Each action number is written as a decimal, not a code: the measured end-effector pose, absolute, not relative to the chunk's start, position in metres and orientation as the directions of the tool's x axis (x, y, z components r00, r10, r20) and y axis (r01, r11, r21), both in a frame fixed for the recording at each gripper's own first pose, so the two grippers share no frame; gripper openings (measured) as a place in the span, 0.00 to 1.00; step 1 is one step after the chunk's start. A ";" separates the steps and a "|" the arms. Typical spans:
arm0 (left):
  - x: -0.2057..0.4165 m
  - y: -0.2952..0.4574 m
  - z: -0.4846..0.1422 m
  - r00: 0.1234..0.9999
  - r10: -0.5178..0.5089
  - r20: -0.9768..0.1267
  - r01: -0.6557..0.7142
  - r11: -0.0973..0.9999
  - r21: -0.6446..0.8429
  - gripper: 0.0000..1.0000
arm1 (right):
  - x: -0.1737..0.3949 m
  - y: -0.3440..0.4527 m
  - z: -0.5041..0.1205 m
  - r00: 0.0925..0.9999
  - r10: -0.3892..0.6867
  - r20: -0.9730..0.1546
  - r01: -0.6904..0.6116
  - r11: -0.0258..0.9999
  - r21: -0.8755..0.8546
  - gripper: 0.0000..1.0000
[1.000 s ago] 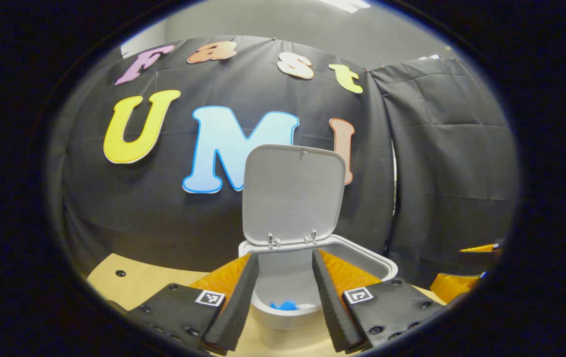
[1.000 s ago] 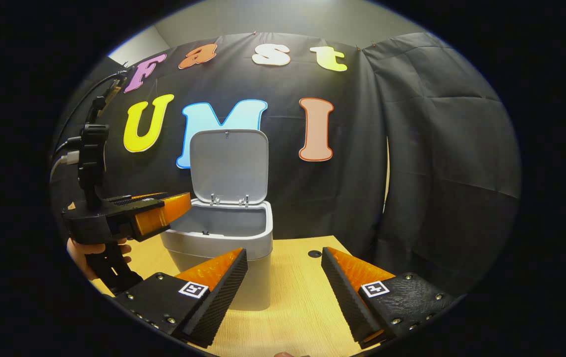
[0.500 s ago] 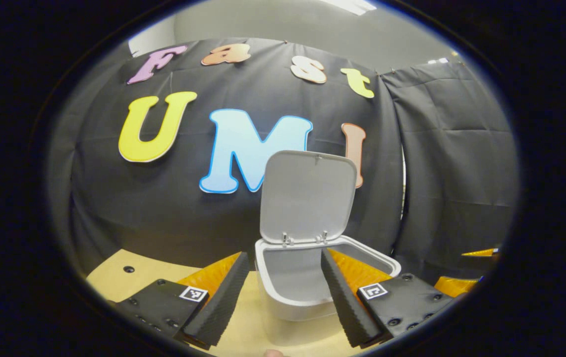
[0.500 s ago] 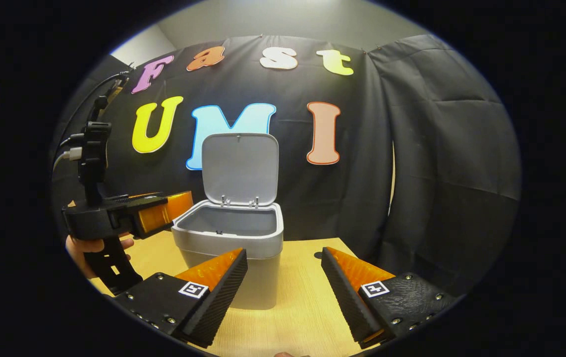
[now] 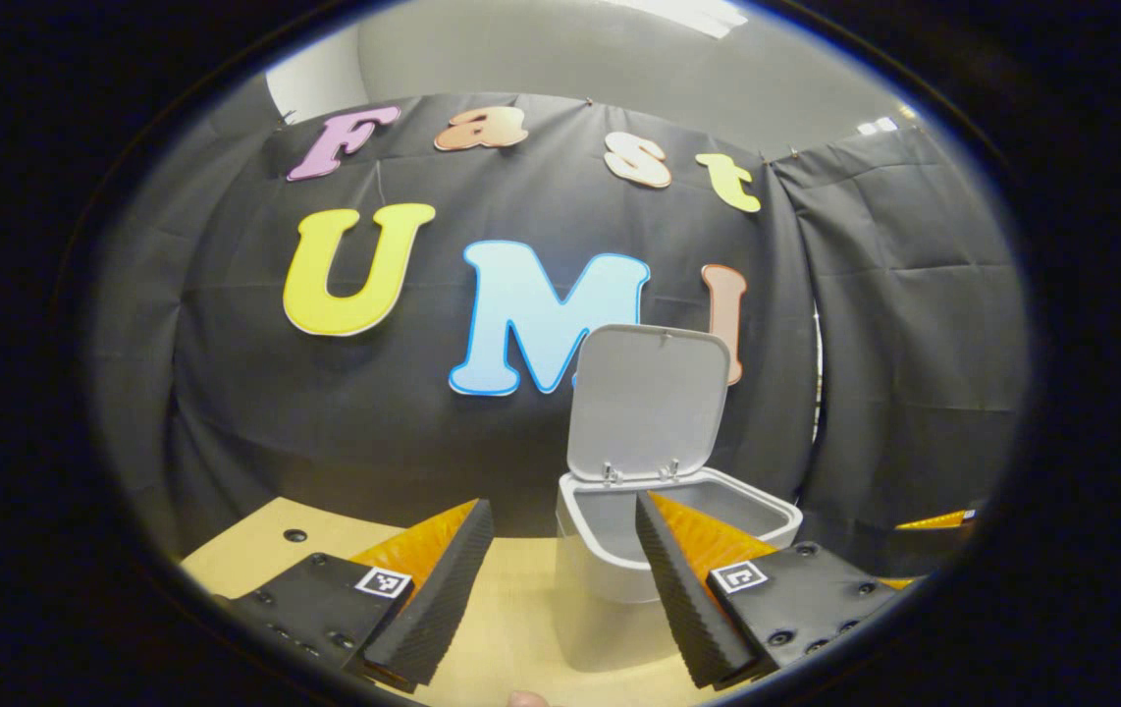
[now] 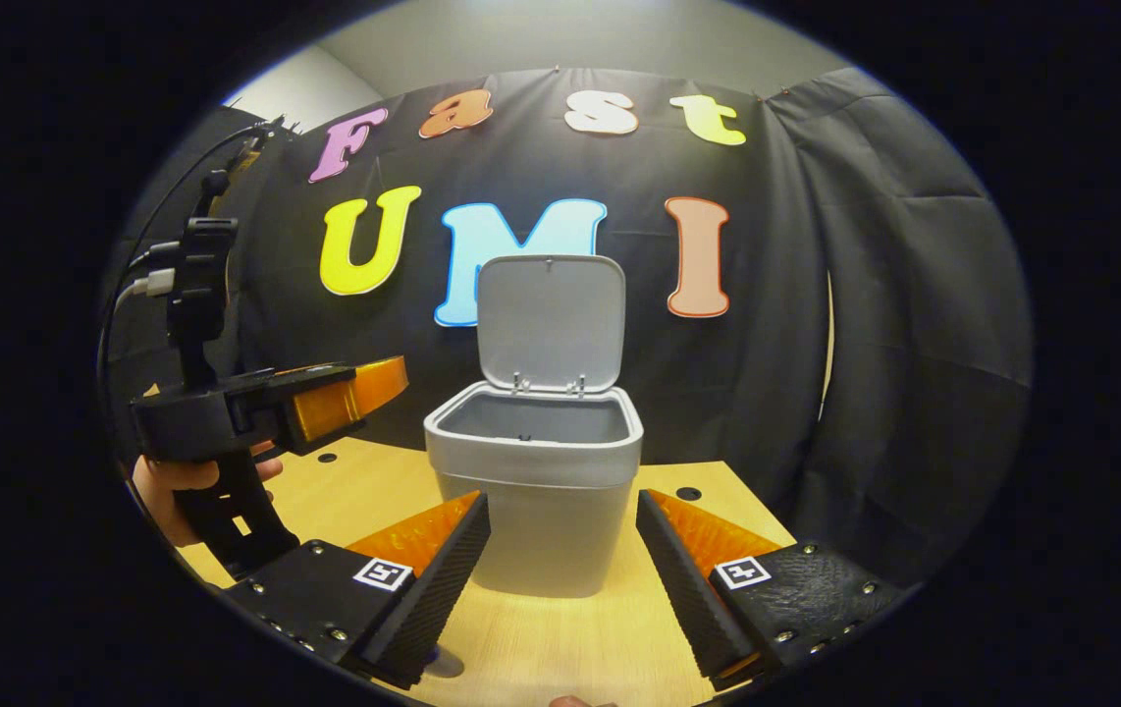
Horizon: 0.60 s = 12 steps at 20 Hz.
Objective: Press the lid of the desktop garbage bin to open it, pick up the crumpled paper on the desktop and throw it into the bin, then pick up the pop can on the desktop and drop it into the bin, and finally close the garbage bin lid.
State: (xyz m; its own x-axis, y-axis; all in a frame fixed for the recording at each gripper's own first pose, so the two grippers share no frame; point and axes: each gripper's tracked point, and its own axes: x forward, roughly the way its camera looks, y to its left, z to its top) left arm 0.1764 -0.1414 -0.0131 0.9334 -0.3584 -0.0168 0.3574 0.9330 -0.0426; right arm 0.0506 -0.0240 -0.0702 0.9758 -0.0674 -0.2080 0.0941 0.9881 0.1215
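The grey desktop bin [image 6: 533, 511] stands on the wooden table with its lid [image 6: 551, 319] swung upright at the back. In the right gripper view it sits straight ahead, framed by the fingers of my right gripper [image 6: 560, 579], which is open and empty, short of the bin's front wall. In the left gripper view the bin [image 5: 600, 589] and its raised lid [image 5: 649, 403] lie ahead to the right. My left gripper [image 5: 560, 589] is open with nothing in it. From the right gripper view, the left gripper [image 6: 384, 381] hovers left of the bin's rim, held by a hand [image 6: 168, 483].
The wooden table [image 6: 364, 481] has small round holes [image 6: 686, 493] behind and beside the bin. Black cloth walls close off the back and right. A small grey round shape [image 6: 443, 664] peeks out under my right gripper's left finger; I cannot tell what it is.
My left gripper has drawn back and leftward from over the bin's opening. My right gripper has pulled back, so the bin now sits centred and farther off. The lid stayed up.
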 end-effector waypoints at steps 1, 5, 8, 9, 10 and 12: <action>0.172 -0.135 -0.013 0.936 -0.351 -0.017 0.350 0.936 -0.042 0.96 | 0.050 -0.016 -0.072 0.976 -0.047 -0.212 0.075 0.989 0.126 0.96; 0.157 -0.111 -0.012 0.946 -0.324 -0.015 0.323 0.945 -0.039 0.96 | 0.044 0.015 -0.081 0.971 0.022 -0.237 0.009 0.992 0.128 0.96; 0.145 -0.089 -0.011 0.954 -0.299 -0.012 0.299 0.954 -0.035 0.95 | 0.040 0.038 -0.091 0.961 0.081 -0.265 -0.042 0.988 0.149 0.96; 0.141 -0.082 -0.011 0.957 -0.291 -0.009 0.291 0.956 -0.031 0.95 | 0.038 0.045 -0.096 0.955 0.097 -0.279 -0.055 0.986 0.155 0.96; 0.136 -0.077 -0.009 0.958 -0.286 -0.009 0.285 0.958 -0.026 0.96 | 0.037 0.052 -0.101 0.949 0.111 -0.295 -0.066 0.985 0.158 0.96; 0.129 -0.065 -0.008 0.961 -0.276 -0.008 0.276 0.961 -0.017 0.96 | 0.033 0.064 -0.112 0.935 0.132 -0.330 -0.082 0.983 0.161 0.96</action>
State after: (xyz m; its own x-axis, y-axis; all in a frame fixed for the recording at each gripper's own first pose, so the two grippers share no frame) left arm 0.1288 -0.0648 -0.0084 0.9610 -0.2764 -0.0083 0.2762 0.9609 -0.0169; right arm 0.0331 0.0643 -0.1122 0.9348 0.1324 -0.3295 -0.0824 0.9834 0.1614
